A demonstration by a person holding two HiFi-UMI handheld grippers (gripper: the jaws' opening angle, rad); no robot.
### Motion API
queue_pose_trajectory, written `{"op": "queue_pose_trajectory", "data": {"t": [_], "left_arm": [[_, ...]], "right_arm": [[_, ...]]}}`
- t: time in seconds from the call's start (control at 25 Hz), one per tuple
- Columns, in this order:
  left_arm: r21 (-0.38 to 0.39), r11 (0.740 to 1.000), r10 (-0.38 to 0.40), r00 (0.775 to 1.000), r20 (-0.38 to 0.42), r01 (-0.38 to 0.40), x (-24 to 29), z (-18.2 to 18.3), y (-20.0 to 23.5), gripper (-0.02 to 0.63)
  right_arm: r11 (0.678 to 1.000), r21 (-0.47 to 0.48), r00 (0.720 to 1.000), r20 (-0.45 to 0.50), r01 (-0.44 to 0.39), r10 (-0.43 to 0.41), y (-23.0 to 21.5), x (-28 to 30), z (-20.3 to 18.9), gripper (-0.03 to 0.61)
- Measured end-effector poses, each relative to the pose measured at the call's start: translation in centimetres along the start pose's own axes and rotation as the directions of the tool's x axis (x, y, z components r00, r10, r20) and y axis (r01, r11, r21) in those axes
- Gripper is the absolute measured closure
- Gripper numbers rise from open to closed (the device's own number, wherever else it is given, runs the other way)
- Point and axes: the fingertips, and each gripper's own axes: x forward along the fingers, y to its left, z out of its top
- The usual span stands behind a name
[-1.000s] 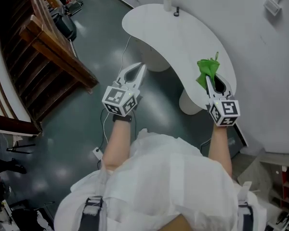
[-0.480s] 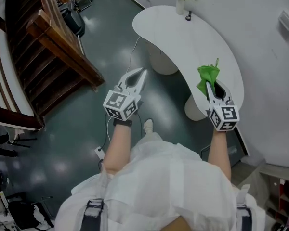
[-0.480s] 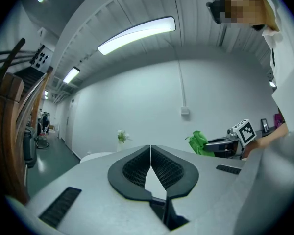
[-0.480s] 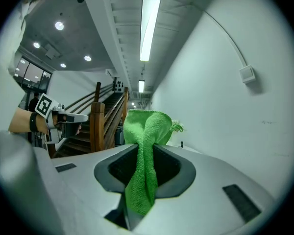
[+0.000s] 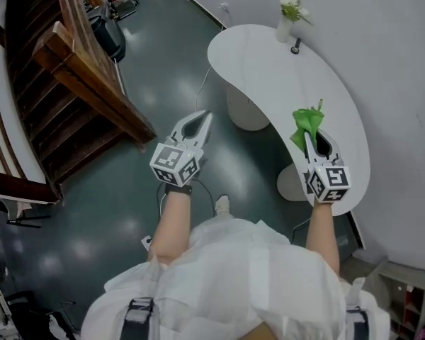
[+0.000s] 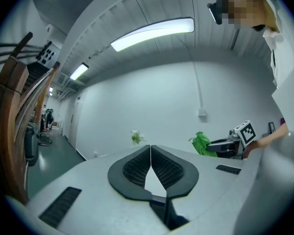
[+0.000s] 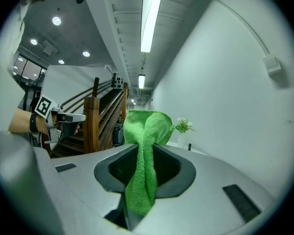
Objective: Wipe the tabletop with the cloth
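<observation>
The wooden staircase (image 5: 78, 69) at the far left is well apart from the work and no trouble is expected from it. The left gripper (image 5: 207, 116) is held over the dark floor, beside the table, with its jaws pressed together on nothing; if it is swung inward carelessly, the table edge could be struck.

On the white kidney-shaped tabletop (image 5: 269, 69), a small white vase of flowers (image 5: 289, 16) and a small dark object (image 5: 296, 46) are stood at the far end. Either could be knocked over or swept off if a wiping stroke is carried that far.

The bright green microfibre cloth (image 5: 306, 119) is pinched by a narrow fold in the right gripper (image 5: 309, 139), over the near end of the tabletop, with most of its bulk bunched beyond the jaws. Contact with the surface cannot be confirmed. With so little spread out, only a thin strip may be wiped, and the hard jaw tips could be scraped along the top, or the cloth dragged out of the grip.

Counted: one staircase, two grippers, one tabletop, one vase, one dark object, one cloth.
</observation>
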Motion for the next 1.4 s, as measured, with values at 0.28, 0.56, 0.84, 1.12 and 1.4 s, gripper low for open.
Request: {"op": "queue_pose_trajectory", "data": {"t": [0.28, 0.56, 0.84, 1.12, 1.4], "left_arm": [[-0.008, 1.000, -0.011, 1.000, 0.010, 0.011, 2.3, 0.4, 8.4, 0.595], [-0.019, 0.998, -0.054, 0.999, 0.003, 0.054, 5.5, 0.0, 11.4, 0.595], [-0.010, 0.996, -0.089, 0.996, -0.010, 0.089, 12.1, 0.0, 13.6, 0.595], [0.001, 0.993, -0.114, 0.993, -0.032, 0.114, 22.8, 0.6, 17.1, 0.595], [0.010, 0.980, -0.196, 0.977, -0.079, 0.197, 32.6, 0.4, 17.3, 0.595]], "right_arm": [[0.999, 0.023, 0.999, -0.012, 0.040, -0.040, 1.0, 7.9, 0.8, 0.502], [0.998, 0.031, 0.998, -0.044, 0.046, -0.045, 0.5, 12.5, 0.4, 0.502], [0.999, 0.045, 0.998, -0.052, 0.029, -0.026, -2.8, 18.8, 0.1, 0.502], [0.997, 0.077, 0.997, -0.071, 0.029, -0.024, -8.8, 27.0, -0.1, 0.502], [0.995, 0.099, 0.994, -0.106, 0.022, -0.012, -13.6, 32.4, -0.5, 0.502]]}}
